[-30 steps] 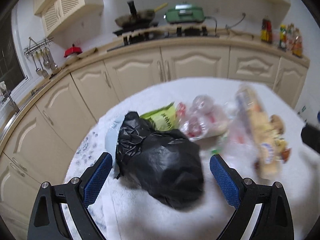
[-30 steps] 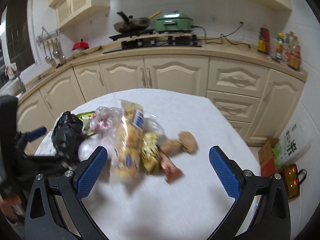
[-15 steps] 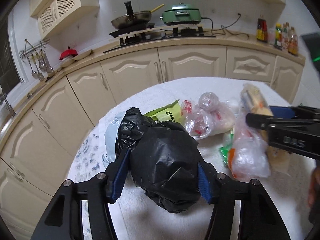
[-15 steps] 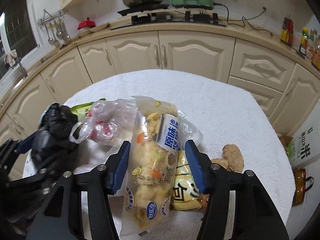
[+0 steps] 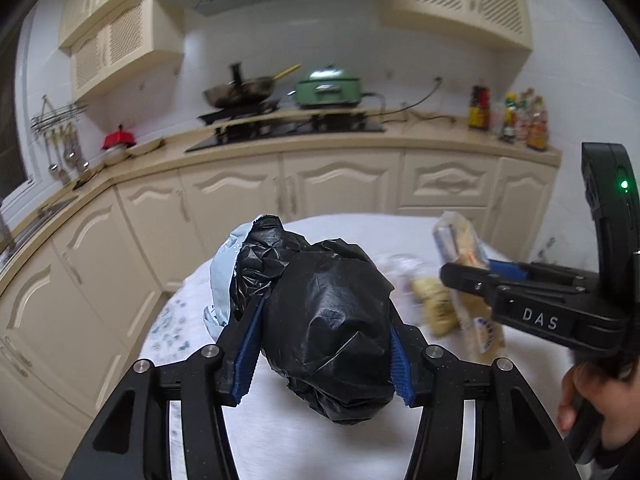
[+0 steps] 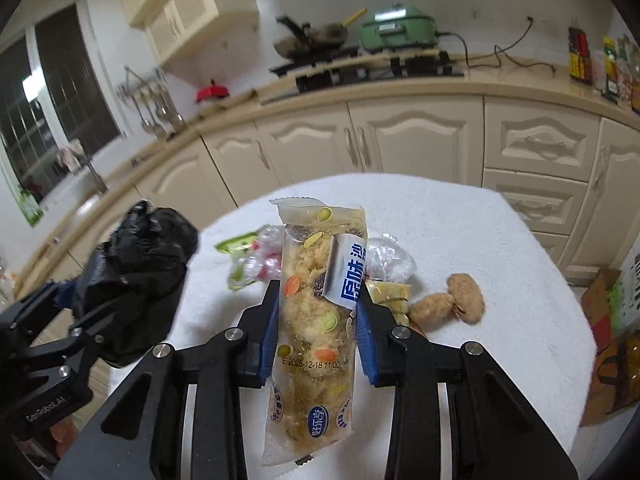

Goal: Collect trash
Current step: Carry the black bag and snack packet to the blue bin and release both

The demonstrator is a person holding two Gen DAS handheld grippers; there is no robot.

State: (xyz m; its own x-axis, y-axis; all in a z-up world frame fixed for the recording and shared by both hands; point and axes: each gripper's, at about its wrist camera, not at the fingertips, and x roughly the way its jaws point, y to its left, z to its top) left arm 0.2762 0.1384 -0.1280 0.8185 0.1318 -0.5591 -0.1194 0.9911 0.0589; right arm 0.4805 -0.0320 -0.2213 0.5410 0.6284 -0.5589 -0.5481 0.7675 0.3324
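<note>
Pickup step, both hands loaded. Left gripper (image 5: pixel 324 336) is closing on the black bag (image 5: pixel 328 320), pads pressing its sides, bag lifted off the table (image 6: pixel 460 232). Right gripper (image 6: pixel 316 320) is closing on the snack pack (image 6: pixel 316 300), just right of the bag. Next: open the bag mouth (it's crumpled) and feed the pack in. Wrappers (image 6: pixel 248 256) behind the pack are blurred, probably plastic; pack's lower end is cut off.

black bags (image 5: pixel 328 332): 1 | long snack packets (image 6: pixel 316 320): 1 | ginger pieces (image 6: pixel 448 304): 1 | grippers: 2 (image 5: pixel 322 344) (image 6: pixel 316 316) | green cookers (image 6: pixel 396 26): 1
</note>
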